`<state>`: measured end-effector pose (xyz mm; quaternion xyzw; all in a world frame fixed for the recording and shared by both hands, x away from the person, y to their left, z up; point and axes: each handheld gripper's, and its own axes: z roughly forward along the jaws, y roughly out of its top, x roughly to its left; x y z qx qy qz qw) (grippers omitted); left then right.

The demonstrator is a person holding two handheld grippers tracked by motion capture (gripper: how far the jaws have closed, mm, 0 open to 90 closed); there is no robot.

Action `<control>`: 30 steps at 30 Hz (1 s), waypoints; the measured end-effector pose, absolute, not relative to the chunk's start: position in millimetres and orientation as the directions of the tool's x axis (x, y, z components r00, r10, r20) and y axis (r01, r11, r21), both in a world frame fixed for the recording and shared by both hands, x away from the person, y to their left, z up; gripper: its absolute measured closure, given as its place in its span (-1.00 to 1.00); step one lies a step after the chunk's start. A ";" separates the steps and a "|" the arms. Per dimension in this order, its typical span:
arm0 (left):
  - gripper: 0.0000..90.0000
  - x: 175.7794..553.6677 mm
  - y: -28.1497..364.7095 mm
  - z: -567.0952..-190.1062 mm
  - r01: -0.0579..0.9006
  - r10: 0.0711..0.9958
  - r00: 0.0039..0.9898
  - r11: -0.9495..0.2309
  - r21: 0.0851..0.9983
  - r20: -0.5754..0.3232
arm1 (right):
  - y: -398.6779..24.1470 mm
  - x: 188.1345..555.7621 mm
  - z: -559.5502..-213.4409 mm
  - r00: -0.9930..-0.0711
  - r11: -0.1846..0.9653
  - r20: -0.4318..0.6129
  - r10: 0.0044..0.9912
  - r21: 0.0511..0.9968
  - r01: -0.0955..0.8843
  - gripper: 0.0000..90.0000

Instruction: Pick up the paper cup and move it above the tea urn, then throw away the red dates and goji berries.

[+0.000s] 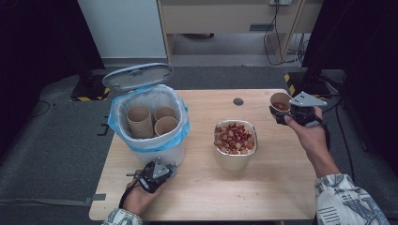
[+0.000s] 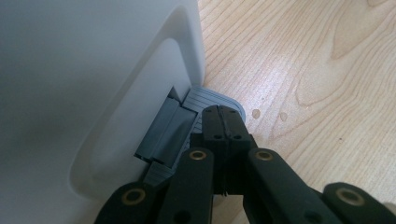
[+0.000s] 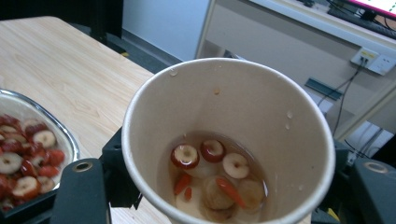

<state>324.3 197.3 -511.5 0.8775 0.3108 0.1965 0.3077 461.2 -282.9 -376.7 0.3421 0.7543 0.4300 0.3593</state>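
Right gripper (image 1: 292,112) is held up off the table (image 1: 263,183) near its far right corner, forearm coming in from the lower right, wrist bent so the tool points toward the far left. Its jaws are clamped on a paper cup (image 1: 280,101), upright, rim up. In the right gripper view the cup (image 3: 229,140) sits between the two black jaws and holds liquid with red date slices (image 3: 212,168).

Left gripper (image 1: 152,174) is low at the near left, hand resting close to the table edge, tool pointing at the base of the white bin (image 1: 155,140). Jaws fully closed, nothing between them; in the left gripper view the closed tips (image 2: 223,122) press on the grey pedal (image 2: 212,100) at the bin's foot. Bin lid (image 1: 137,76) stands open; three empty cups (image 1: 152,119) stand inside.

Metal bowl (image 1: 235,140) of date slices stands mid-table, between bin and right hand.
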 end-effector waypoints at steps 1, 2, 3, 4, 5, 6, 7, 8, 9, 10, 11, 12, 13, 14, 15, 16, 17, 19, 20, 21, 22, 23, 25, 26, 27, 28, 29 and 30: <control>1.00 324.3 197.3 -511.5 0.425 0.667 0.729 -0.617 0.662 0.154 | -282.2 462.2 -375.2 -0.506 0.399 -0.252 0.825 0.894 0.205 -0.33; 1.00 324.3 197.3 -511.5 0.425 0.667 0.729 -0.617 0.662 0.153 | -282.5 463.3 -373.5 -0.502 0.401 -0.256 0.826 0.893 0.205 -0.33; 1.00 324.3 197.4 -511.5 0.424 0.666 0.730 -0.618 0.662 0.154 | -283.3 464.4 -371.8 -0.497 0.395 -0.251 0.831 0.895 0.207 -0.33; 1.00 324.3 197.4 -511.5 0.424 0.666 0.730 -0.618 0.662 0.154 | -284.1 465.6 -370.0 -0.494 0.394 -0.252 0.832 0.895 0.208 -0.33; 1.00 324.4 197.5 -511.5 0.424 0.666 0.730 -0.618 0.662 0.153 | -284.6 466.4 -368.0 -0.488 0.395 -0.255 0.835 0.894 0.209 -0.33; 1.00 324.4 197.5 -511.5 0.425 0.667 0.730 -0.617 0.663 0.152 | -284.8 467.6 -366.1 -0.485 0.396 -0.257 0.836 0.895 0.207 -0.33; 1.00 324.3 197.5 -511.5 0.425 0.667 0.730 -0.617 0.663 0.152 | -284.5 468.7 -364.2 -0.484 0.397 -0.259 0.836 0.894 0.207 -0.33; 1.00 324.3 197.4 -511.5 0.425 0.667 0.730 -0.617 0.663 0.153 | -283.6 469.7 -362.3 -0.485 0.400 -0.262 0.834 0.894 0.204 -0.33; 1.00 324.2 197.3 -511.5 0.425 0.667 0.729 -0.617 0.662 0.154 | -281.6 470.4 -360.8 -0.487 0.402 -0.266 0.832 0.893 0.200 -0.33; 1.00 324.2 197.3 -511.5 0.425 0.667 0.729 -0.617 0.662 0.154 | -278.8 470.7 -359.6 -0.496 0.408 -0.269 0.825 0.892 0.195 -0.33; 1.00 324.3 197.3 -511.5 0.425 0.667 0.729 -0.617 0.662 0.153 | -276.0 470.8 -358.5 -0.508 0.417 -0.277 0.816 0.890 0.185 -0.33; 1.00 324.2 197.2 -511.5 0.425 0.667 0.729 -0.617 0.662 0.154 | -273.3 470.8 -357.3 -0.518 0.424 -0.283 0.807 0.888 0.176 -0.33; 1.00 324.2 197.2 -511.5 0.425 0.667 0.729 -0.617 0.662 0.154 | -272.8 471.1 -355.9 -0.521 0.432 -0.290 0.803 0.885 0.172 -0.33; 1.00 324.2 197.2 -511.5 0.425 0.667 0.729 -0.617 0.662 0.153 | -273.1 471.4 -355.4 -0.519 0.429 -0.288 0.805 0.886 0.174 -0.33; 1.00 324.3 197.4 -511.5 0.425 0.667 0.730 -0.617 0.662 0.153 | -274.5 472.4 -354.2 -0.512 0.426 -0.287 0.810 0.888 0.176 -0.33; 1.00 324.3 197.5 -511.5 0.425 0.667 0.730 -0.617 0.662 0.152 | -275.5 473.5 -352.9 -0.503 0.427 -0.291 0.814 0.886 0.179 -0.33; 1.00 324.4 197.4 -511.5 0.425 0.667 0.730 -0.617 0.662 0.152 | -275.4 474.3 -351.5 -0.498 0.427 -0.292 0.817 0.886 0.181 -0.33; 1.00 324.4 197.4 -511.5 0.426 0.667 0.730 -0.617 0.662 0.151 | -270.9 475.0 -349.7 -0.503 0.425 -0.292 0.813 0.889 0.172 -0.33; 1.00 324.3 197.2 -511.6 0.428 0.670 0.728 -0.612 0.666 0.148 | -267.1 475.0 -349.1 -0.512 0.427 -0.293 0.808 0.890 0.163 -0.33; 1.00 324.2 197.1 -511.7 0.427 0.669 0.728 -0.613 0.665 0.149 | -261.3 474.7 -348.1 -0.535 0.426 -0.290 0.794 0.892 0.148 -0.33; 1.00 324.2 197.1 -511.7 0.427 0.669 0.728 -0.613 0.665 0.149 | -261.3 474.7 -348.1 -0.535 0.426 -0.290 0.794 0.892 0.148 -0.33; 1.00 324.3 197.4 -511.5 0.425 0.666 0.730 -0.617 0.662 0.153 | -261.2 474.8 -346.5 -0.537 0.433 -0.299 0.789 0.890 0.140 -0.33; 1.00 324.3 197.4 -511.5 0.425 0.666 0.730 -0.617 0.662 0.152 | -265.3 475.9 -344.2 -0.523 0.427 -0.295 0.800 0.892 0.150 -0.33; 1.00 324.3 197.4 -511.5 0.425 0.666 0.730 -0.617 0.662 0.152 | -265.3 475.9 -344.2 -0.523 0.427 -0.295 0.800 0.892 0.150 -0.33; 1.00 324.4 197.4 -511.5 0.425 0.666 0.730 -0.617 0.662 0.152 | -265.0 476.5 -343.0 -0.516 0.433 -0.302 0.802 0.888 0.154 -0.33; 1.00 324.3 197.2 -511.6 0.428 0.669 0.728 -0.612 0.665 0.147 | -265.0 476.5 -343.0 -0.516 0.433 -0.302 0.802 0.888 0.154 -0.33; 1.00 324.4 197.3 -511.6 0.428 0.669 0.728 -0.612 0.665 0.147 | -259.6 475.5 -342.7 -0.533 0.432 -0.301 0.791 0.891 0.138 -0.33; 1.00 324.3 197.2 -511.6 0.428 0.670 0.728 -0.612 0.665 0.147 | -259.6 475.5 -342.7 -0.533 0.432 -0.301 0.791 0.891 0.138 -0.33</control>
